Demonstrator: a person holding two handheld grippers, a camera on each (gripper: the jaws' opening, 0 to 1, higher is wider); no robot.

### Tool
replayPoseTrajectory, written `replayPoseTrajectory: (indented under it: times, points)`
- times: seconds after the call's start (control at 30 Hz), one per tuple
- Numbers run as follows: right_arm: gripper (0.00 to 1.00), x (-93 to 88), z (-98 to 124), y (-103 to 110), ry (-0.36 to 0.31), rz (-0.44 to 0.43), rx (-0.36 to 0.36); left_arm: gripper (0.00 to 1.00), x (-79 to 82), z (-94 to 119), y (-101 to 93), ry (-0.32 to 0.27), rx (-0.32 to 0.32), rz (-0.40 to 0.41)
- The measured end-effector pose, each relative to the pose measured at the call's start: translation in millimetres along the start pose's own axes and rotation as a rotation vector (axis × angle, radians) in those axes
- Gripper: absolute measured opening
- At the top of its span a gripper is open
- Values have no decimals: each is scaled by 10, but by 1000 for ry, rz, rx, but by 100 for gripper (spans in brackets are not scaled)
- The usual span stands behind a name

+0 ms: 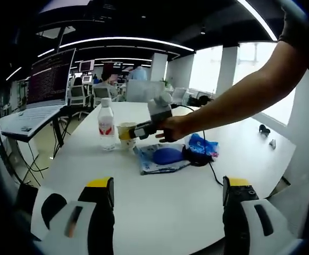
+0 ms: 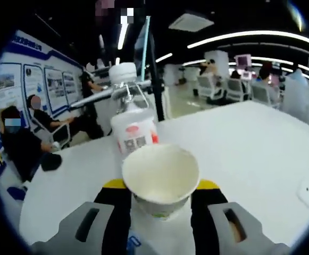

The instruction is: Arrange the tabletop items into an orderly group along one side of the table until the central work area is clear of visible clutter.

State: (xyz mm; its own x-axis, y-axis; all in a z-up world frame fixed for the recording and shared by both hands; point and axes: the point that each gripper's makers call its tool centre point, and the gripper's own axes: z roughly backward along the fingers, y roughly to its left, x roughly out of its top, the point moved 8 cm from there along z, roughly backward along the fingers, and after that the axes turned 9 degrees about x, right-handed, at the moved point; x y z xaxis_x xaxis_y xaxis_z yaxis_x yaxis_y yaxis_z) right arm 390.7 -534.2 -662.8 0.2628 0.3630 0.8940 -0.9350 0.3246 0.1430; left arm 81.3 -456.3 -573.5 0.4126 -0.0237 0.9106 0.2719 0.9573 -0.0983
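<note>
Right tool closing on the cup
Cup sits between its jaws at frame centre, bottle just behind; left tool open, well back.

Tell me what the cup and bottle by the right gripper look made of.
Cup: likely paper, matte cream inside with a rolled rim. It sits between the right gripper's jaws. Bottle: clear, glossy plastic by its see-through neck, with a white cap and a red-and-white printed label.
</note>
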Motion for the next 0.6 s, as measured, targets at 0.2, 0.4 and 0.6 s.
replayPoseTrajectory:
  times: [0.2,0.4,0.6]
  points:
    - [40,7,-13,-18,1,-15,-5,83,57,24,45,-8,22,-5]
    - [41,23,-28,-36,29,8,-1,82,66,24,32,-3,23,-14]
    - [41,19,-16,-34,65,33,2,82,85,25,21,-5,22,-16]
